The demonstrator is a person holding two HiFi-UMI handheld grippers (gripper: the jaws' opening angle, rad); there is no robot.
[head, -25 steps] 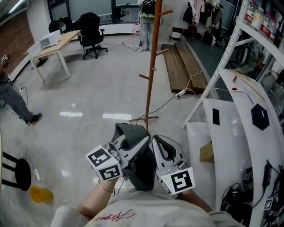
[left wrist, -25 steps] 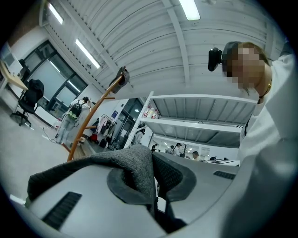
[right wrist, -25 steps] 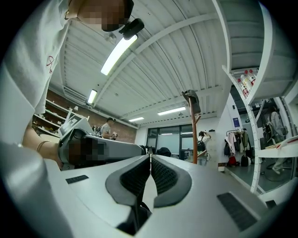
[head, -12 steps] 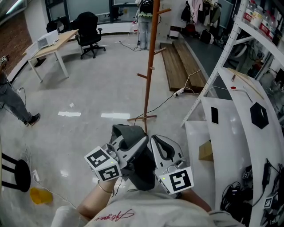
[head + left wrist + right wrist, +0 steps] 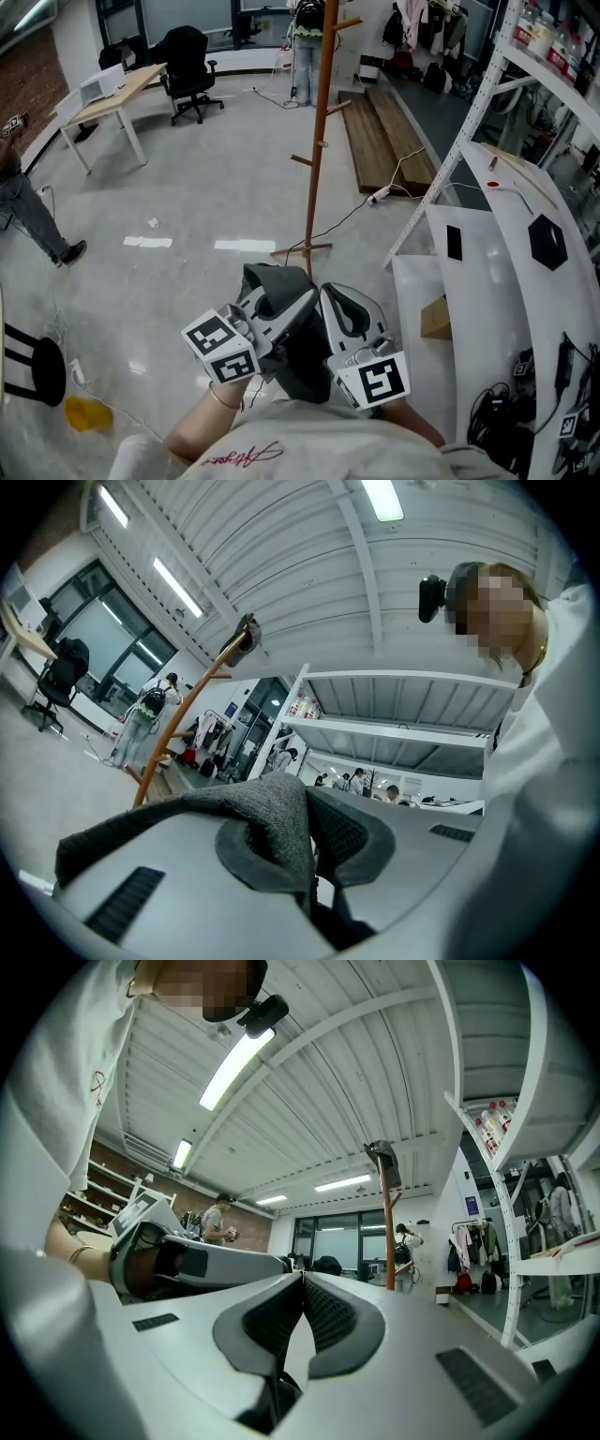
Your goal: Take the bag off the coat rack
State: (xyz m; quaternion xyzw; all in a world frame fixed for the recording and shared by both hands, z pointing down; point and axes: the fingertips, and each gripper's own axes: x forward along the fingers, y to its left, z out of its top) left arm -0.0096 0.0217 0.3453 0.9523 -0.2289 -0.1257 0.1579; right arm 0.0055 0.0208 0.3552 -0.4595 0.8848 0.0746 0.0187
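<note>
Left gripper [image 5: 298, 305] clamps the grey bag [image 5: 275, 281]; its contents are hidden.

right gripper [image 5: 302, 1283] jaws pressed together on nothing, left gripper [image 5: 272, 1264] just beside at left, coat rack [image 5: 386, 1227] upright beyond.

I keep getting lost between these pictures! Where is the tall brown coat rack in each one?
Head view: the coat rack stands at top centre, on the floor ahead.
Left gripper view: left of centre, leaning.
Right gripper view: right of centre, upright.
Shared landmark: the white shelves, to the rack's right in every view.
</note>
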